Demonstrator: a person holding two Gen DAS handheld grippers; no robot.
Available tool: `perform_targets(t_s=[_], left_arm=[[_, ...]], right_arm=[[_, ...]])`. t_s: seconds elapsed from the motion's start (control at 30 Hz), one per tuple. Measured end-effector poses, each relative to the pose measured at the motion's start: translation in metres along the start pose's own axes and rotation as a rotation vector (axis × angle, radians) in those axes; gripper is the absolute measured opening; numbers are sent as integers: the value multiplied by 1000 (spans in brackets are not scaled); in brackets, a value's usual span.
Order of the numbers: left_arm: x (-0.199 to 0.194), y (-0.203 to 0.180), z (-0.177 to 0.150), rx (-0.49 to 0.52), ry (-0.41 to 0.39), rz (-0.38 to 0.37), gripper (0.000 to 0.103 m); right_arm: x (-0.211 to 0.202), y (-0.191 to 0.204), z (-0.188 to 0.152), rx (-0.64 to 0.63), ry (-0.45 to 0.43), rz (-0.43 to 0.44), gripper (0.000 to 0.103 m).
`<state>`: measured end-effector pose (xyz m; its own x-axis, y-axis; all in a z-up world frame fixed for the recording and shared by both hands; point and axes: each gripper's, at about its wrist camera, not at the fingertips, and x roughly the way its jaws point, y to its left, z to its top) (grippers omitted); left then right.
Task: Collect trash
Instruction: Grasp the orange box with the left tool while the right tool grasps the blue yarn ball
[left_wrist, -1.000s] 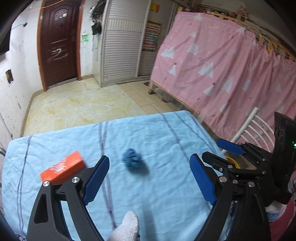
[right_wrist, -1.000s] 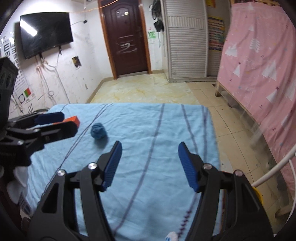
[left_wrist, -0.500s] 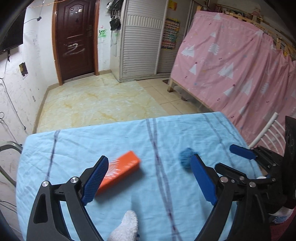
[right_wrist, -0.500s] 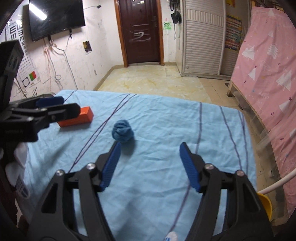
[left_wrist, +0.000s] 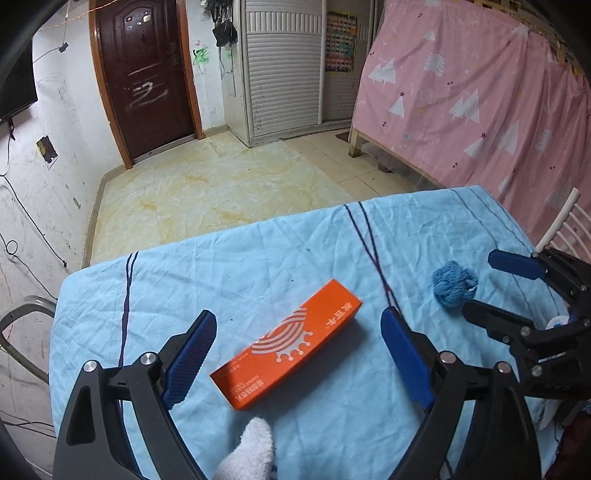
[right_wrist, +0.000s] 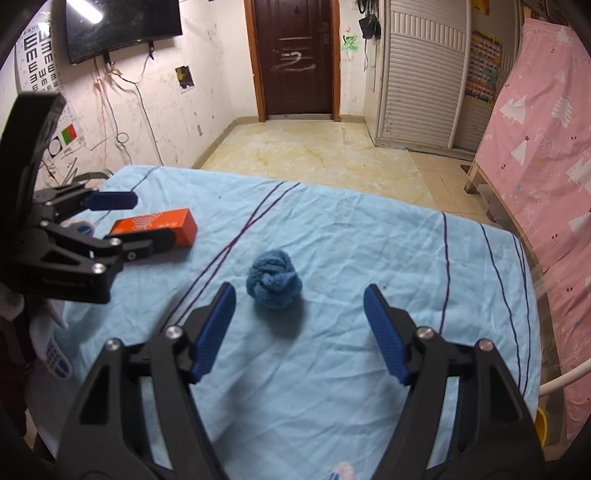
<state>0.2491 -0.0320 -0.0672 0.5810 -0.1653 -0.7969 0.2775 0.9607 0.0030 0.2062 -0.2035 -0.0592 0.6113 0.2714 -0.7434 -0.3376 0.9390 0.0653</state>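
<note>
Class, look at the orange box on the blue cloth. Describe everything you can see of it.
The long orange cardboard box is rectangular, printed on top with white curved stripes, a crown-like mark and small lettering, with more print on its side. It looks closed and undented. It lies flat and diagonal on the wrinkled light blue striped tablecloth, framed by the open left gripper, whose blue fingers do not touch it. Only the cloth touches it.
</note>
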Motion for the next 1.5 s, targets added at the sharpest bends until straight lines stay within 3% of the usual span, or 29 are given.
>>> perform_targets(t_s=[0.37,0.47,0.67,0.73,1.13,1.27,1.4,1.5], left_arm=[[20,-1,0,26,43,41,82],[20,1,1,15,51,27,75],[15,0,-1,30,38,25,39],[14,1,1,32,37,28,15],[8,10,-3,-3,19,30,14],[5,13,-6,2,13,28,14],[4,13,-6,7,11,27,14],[1,10,-8,10,4,29,14]], right_arm=[[10,10,6,-24,16,-3,69],[11,12,7,-33,19,-4,74],[16,17,10,-46,25,-10,75],[17,19,11,-51,27,-14,75],[28,26,15,-65,50,-55,75],[32,27,14,-61,67,-54,54],[32,28,13,-65,63,-46,26],[25,32,11,-87,31,-93,25]])
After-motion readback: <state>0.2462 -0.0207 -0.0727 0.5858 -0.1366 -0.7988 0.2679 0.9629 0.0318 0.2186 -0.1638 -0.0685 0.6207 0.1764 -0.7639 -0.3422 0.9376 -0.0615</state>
